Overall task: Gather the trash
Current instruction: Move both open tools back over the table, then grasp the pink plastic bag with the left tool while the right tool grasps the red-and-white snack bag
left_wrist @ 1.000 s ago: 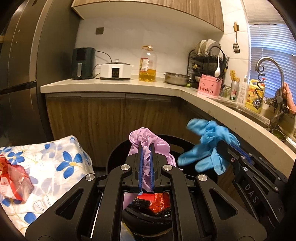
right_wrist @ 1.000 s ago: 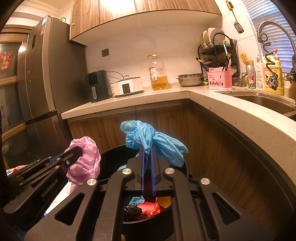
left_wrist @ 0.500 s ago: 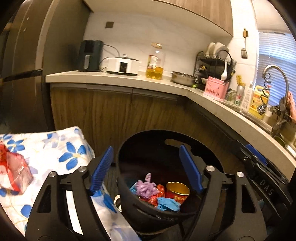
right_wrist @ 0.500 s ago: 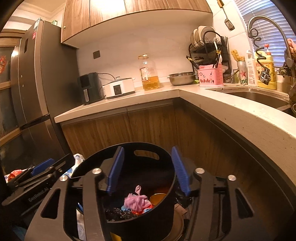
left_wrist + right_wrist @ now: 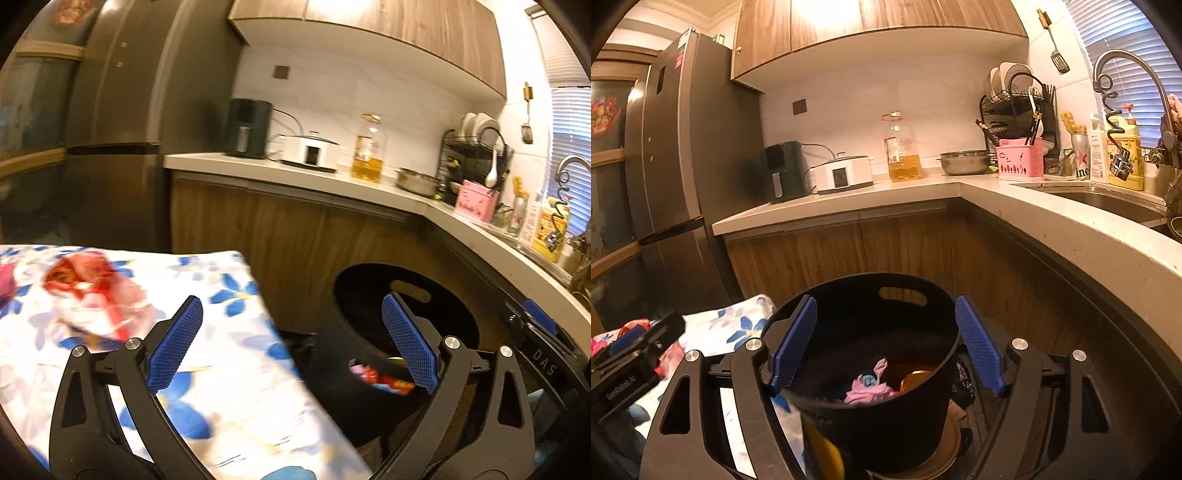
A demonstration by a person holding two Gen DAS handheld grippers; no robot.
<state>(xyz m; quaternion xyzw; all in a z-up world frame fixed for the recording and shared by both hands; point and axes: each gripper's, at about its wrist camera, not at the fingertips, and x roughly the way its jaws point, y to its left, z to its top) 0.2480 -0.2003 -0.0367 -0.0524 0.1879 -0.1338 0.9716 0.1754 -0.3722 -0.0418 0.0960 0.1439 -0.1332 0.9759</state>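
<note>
A black bin (image 5: 871,424) stands on the floor by the cabinets; in it lie a pink glove (image 5: 866,387), a gold can (image 5: 916,376) and red wrappers (image 5: 384,380). My right gripper (image 5: 886,306) hangs over the bin, jaws opening, nothing between them. My left gripper (image 5: 291,310) has turned toward the floral-clothed table (image 5: 236,369); its jaws are opening wide and empty. A crumpled red and white wrapper (image 5: 92,291) lies on the cloth, ahead of the left finger. Each gripper shows at the edge of the other's view: the right gripper (image 5: 535,332) and the left gripper (image 5: 639,354).
An L-shaped counter (image 5: 997,192) runs behind and right of the bin, with wooden cabinets (image 5: 905,243) below. A tall fridge (image 5: 665,177) stands at the left. A pink scrap (image 5: 5,280) lies at the cloth's far left edge.
Both grippers let go: the pink and blue gloves dropped into the bin and the jaws spread. My left gripper swung left from above the bin toward the table.
</note>
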